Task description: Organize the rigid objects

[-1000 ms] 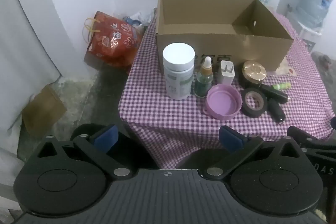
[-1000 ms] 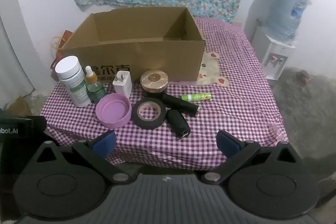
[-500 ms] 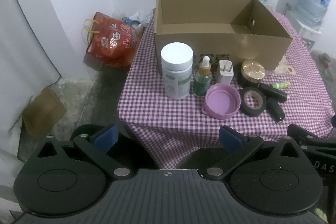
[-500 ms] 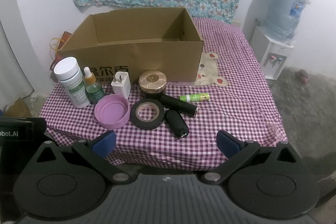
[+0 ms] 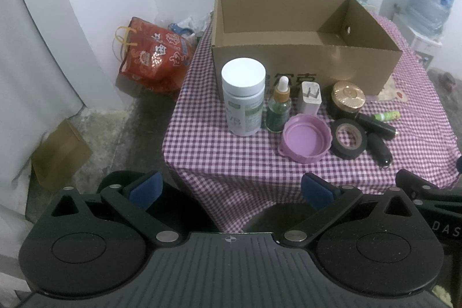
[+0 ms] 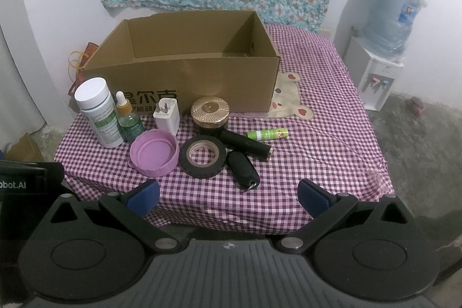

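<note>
The desk (image 6: 317, 117) under its checked cloth lies ahead of me, beyond both sets of my jaws. The cardboard box (image 6: 202, 77) sits at its far left. In front of it stand the white bottle (image 5: 244, 97), purple lid (image 6: 153, 153), tape roll (image 6: 202, 156), gold-lidded jar (image 6: 210, 117), charger (image 6: 167, 116) and dropper bottle (image 5: 278, 108). My left jaws (image 5: 231, 189) and right jaws (image 6: 228, 197) are spread wide, holding nothing, well short of everything.

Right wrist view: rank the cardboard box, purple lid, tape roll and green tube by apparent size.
1. cardboard box, by far the largest.
2. purple lid and tape roll: close, equally near; lid looks slightly wider, so unsure.
3. green tube, smallest.
</note>
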Action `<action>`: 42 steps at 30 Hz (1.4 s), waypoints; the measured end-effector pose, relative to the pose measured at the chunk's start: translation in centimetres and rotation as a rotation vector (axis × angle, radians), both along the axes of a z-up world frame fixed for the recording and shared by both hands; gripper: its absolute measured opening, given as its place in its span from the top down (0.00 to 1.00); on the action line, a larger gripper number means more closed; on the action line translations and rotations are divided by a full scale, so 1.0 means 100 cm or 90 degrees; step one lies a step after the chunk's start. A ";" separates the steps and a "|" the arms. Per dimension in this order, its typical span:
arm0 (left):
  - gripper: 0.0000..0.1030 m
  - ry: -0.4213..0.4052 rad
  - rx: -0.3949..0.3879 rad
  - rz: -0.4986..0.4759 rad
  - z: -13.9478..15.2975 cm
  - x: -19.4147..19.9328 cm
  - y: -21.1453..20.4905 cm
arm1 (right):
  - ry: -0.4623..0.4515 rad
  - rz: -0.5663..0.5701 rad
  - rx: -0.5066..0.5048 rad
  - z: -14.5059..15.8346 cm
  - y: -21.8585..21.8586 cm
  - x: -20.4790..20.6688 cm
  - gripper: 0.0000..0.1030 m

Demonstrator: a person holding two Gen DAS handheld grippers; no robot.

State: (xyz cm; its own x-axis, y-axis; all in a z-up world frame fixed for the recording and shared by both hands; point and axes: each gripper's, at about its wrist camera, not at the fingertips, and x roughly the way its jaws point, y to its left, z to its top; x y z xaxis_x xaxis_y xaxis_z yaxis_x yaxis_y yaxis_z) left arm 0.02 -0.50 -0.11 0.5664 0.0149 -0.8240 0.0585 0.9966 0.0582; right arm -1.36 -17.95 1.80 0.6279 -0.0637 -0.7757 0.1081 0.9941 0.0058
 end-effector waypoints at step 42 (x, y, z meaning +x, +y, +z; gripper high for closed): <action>0.00 0.003 0.003 -0.001 -0.006 -0.001 0.002 | -0.005 0.003 -0.003 0.001 0.001 0.000 0.00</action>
